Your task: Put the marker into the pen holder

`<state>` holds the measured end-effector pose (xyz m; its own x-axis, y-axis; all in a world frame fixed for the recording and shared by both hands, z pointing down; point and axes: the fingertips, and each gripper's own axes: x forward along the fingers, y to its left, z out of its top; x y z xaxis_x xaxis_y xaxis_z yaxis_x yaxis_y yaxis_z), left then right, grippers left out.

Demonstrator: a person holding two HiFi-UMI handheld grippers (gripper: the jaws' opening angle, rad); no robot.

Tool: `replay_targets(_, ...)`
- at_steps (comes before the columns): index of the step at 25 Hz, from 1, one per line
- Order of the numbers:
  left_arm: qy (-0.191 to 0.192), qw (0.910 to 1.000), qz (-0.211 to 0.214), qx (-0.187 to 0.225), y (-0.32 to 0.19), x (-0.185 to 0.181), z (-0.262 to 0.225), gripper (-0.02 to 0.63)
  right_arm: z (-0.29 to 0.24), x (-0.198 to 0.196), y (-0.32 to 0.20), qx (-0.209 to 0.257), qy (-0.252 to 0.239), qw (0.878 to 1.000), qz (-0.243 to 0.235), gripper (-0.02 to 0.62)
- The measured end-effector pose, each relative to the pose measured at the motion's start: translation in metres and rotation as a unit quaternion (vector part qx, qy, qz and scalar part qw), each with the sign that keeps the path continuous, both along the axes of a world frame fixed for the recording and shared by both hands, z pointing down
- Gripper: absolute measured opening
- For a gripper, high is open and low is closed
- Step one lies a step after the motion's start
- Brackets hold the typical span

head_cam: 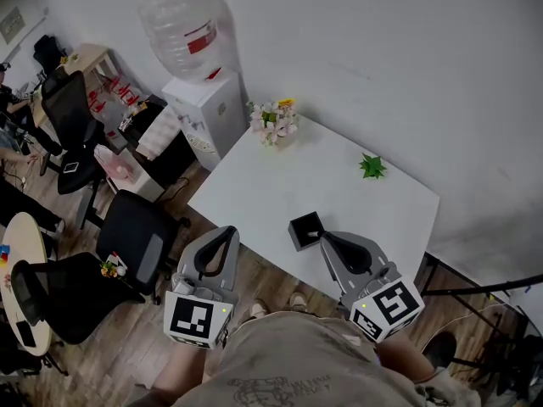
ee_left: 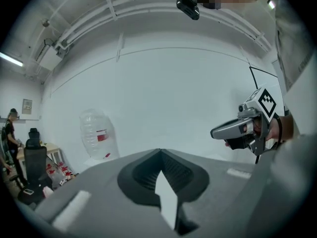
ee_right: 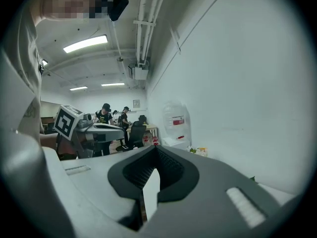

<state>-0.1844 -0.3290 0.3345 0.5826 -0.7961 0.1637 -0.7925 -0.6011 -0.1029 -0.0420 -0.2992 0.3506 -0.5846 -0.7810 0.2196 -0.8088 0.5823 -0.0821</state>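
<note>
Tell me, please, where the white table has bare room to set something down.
The table is bare across its middle, between the flowers, the green plant and the black pen holder. The right end, nearer than the plant, is free too. The near edge is crowded: the right gripper hovers by the pen holder.

The left gripper (head_cam: 228, 231) and the right gripper (head_cam: 326, 236) have light grey shells around a black, ribbed, drop-shaped hollow. Each carries a white cube (head_cam: 199, 319) with black square markers. The person wears a grey-beige T-shirt (head_cam: 288, 365) with a dark print.
</note>
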Motion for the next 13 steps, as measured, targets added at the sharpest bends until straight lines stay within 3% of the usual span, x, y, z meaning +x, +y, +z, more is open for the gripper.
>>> replay_targets(13, -0.002, 1.0000, -0.006, 0.001, 0.0018, -0.0093, -0.0012, 0.001, 0.0002, -0.0066, -0.0037, 0.000, -0.004, 1.000, 0.002, 0.026)
